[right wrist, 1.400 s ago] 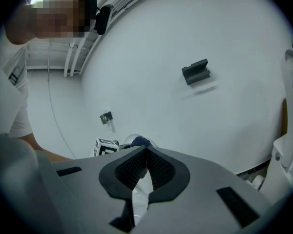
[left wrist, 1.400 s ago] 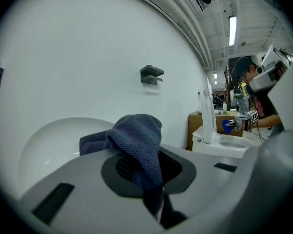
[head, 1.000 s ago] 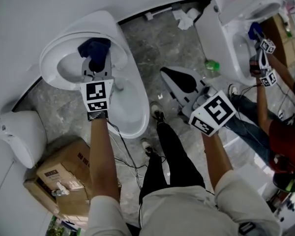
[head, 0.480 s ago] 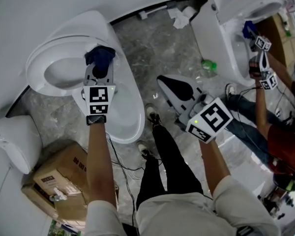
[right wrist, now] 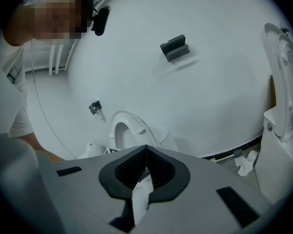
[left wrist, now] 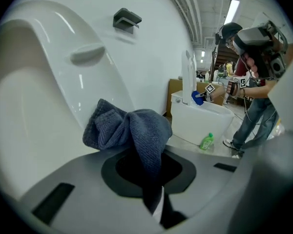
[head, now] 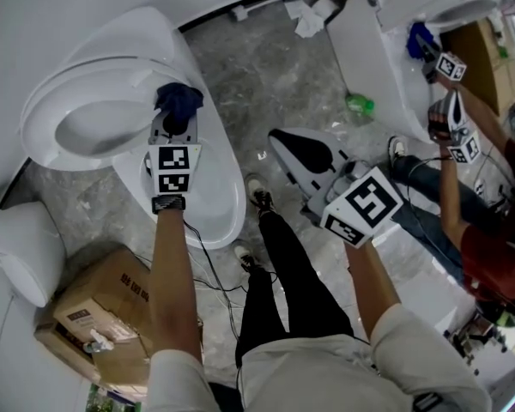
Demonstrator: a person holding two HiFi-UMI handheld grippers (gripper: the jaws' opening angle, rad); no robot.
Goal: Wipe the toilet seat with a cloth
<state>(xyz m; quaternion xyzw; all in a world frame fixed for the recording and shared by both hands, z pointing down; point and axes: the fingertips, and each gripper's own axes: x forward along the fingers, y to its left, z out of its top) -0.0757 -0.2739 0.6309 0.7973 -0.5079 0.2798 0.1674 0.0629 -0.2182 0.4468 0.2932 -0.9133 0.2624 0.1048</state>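
A white toilet stands at the left, its seat (head: 36,131) a ring round the bowl. My left gripper (head: 174,120) is over the seat's right rim and is shut on a dark blue cloth (head: 180,99). In the left gripper view the cloth (left wrist: 132,128) bunches out of the shut jaws (left wrist: 154,199), with white porcelain (left wrist: 34,87) close behind it. My right gripper (head: 307,155) hangs over the floor between the two toilets, apart from the seat. Its jaws (right wrist: 145,164) are shut with nothing in them.
A second toilet (head: 365,50) stands at the right, where another person works with grippers and a blue cloth (head: 419,39). A green bottle (head: 358,104) and crumpled paper (head: 311,17) lie on the marble floor. A cardboard box (head: 103,303) sits near left, with cables beside my legs.
My left gripper has carried the cloth from over the bowl's opening out to the right rim of the seat. The right gripper has hardly moved.
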